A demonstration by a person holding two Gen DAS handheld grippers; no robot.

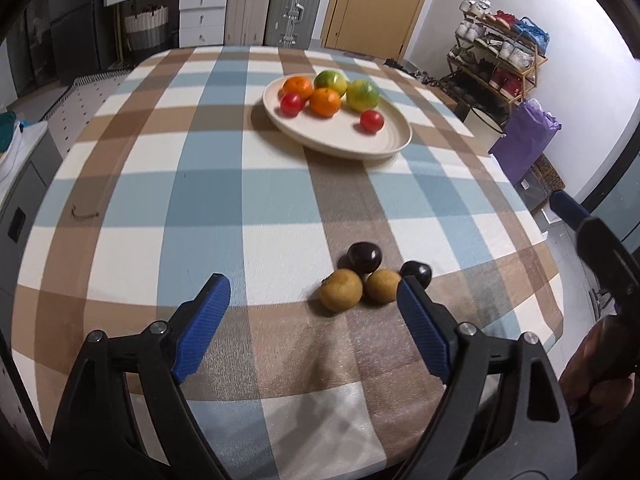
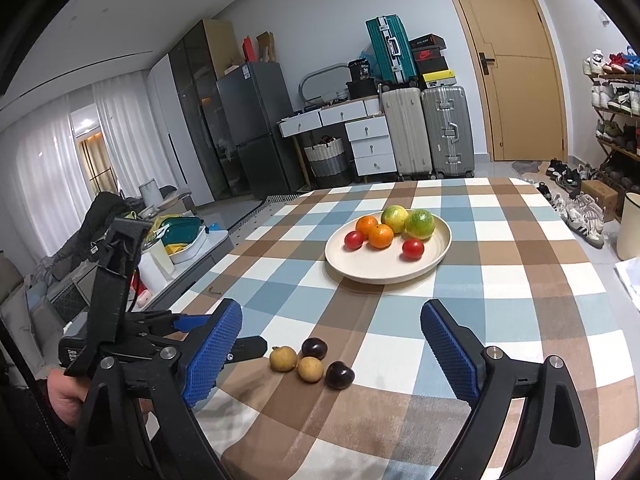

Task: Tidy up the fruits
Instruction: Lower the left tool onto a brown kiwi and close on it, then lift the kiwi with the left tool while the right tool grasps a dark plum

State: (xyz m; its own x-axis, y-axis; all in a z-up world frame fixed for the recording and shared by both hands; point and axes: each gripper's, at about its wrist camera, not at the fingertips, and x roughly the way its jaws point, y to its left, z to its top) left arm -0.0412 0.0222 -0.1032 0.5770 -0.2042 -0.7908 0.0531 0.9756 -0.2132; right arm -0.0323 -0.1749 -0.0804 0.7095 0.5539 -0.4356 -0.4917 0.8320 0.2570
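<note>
A cream plate (image 1: pixel 384 148) (image 2: pixel 380 276) at the far middle of the checked tablecloth holds two oranges (image 1: pixel 325 102), two green-yellow citrus fruits (image 1: pixel 362 95) and two red tomatoes (image 1: pixel 372 121). Near the front edge lie two brown fruits (image 1: pixel 341 290) (image 2: pixel 283 359) and two dark plums (image 1: pixel 364 258) (image 2: pixel 339 375), bunched together. My left gripper (image 1: pixel 313 286) is open just above the cloth, with the brown fruits between its fingertips and untouched. My right gripper (image 2: pixel 331 308) is open and empty, hanging behind the bunch. One of the right gripper's fingers (image 1: pixel 568 208) shows at the edge of the left wrist view.
The table's front edge runs just below the small fruits. Suitcases (image 2: pixel 428 132) and white drawers (image 2: pixel 368 140) stand beyond the table, next to a wooden door (image 2: pixel 516 64). A shoe rack (image 1: pixel 496 52) and a purple bag (image 1: pixel 524 136) are on the right. A hand (image 2: pixel 64 396) holds the left gripper.
</note>
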